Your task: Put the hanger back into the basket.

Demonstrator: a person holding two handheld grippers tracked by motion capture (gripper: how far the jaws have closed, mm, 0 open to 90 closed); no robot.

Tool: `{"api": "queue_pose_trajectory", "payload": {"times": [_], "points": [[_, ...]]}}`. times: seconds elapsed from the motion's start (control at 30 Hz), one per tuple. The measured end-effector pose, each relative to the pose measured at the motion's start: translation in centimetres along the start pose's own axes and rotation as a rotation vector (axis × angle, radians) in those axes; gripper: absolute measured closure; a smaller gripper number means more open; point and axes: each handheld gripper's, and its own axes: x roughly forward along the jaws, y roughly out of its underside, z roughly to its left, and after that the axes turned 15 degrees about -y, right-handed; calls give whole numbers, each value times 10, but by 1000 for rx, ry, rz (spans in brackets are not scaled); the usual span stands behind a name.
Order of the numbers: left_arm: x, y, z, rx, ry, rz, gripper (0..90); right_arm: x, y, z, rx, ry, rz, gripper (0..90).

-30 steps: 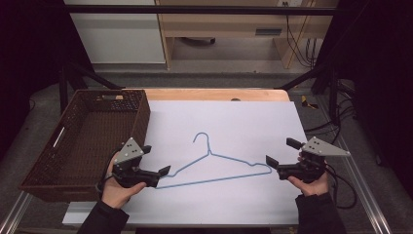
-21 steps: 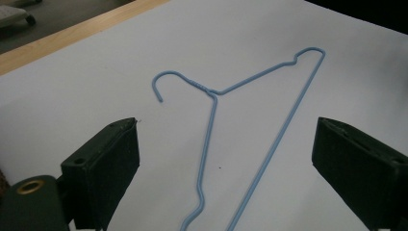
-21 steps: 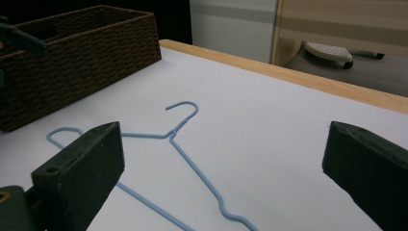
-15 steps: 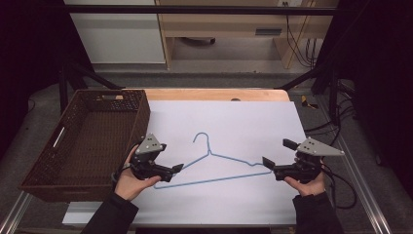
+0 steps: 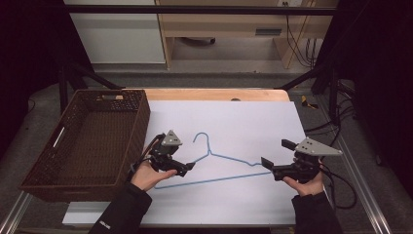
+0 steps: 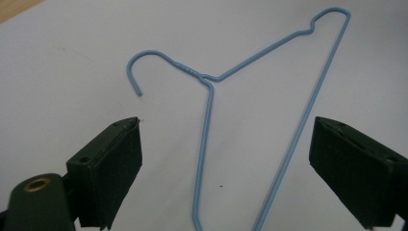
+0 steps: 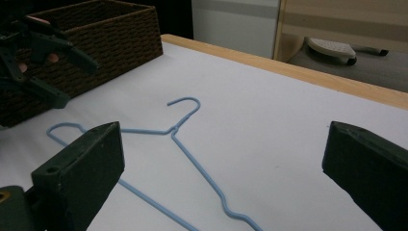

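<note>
At the near edge of the desk [image 5: 234, 204], the person's two hands are bringing the tongs in on the blue wire hanger [image 5: 219, 168] from either end. The left tongs [image 5: 187, 167] are sliding rightward from beside the basket, now sitting right over the hanger's left corner with the jaws spread wide and nothing between them; in the left gripper view the hanger [image 6: 250, 120] is lying flat on the white sheet, its two wires running up between the open jaws. The right tongs [image 5: 268, 165] are creeping slightly inward too, jaws parted and empty, their tips just beside the hanger's right shoulder bend. That closing-in is suggesting a two-ended pickup is about to start. Farther off, the brown wicker basket [image 5: 136, 122] is standing at the left of the desk, apart from the hanger, a likely destination.
</note>
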Motion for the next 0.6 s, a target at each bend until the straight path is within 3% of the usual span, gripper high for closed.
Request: {"api": "queue_pose_trajectory", "payload": {"times": [0.6], "points": [[48,-8,-1,65,-11,140,193,2,1,-1,4,0,7,14]]}}
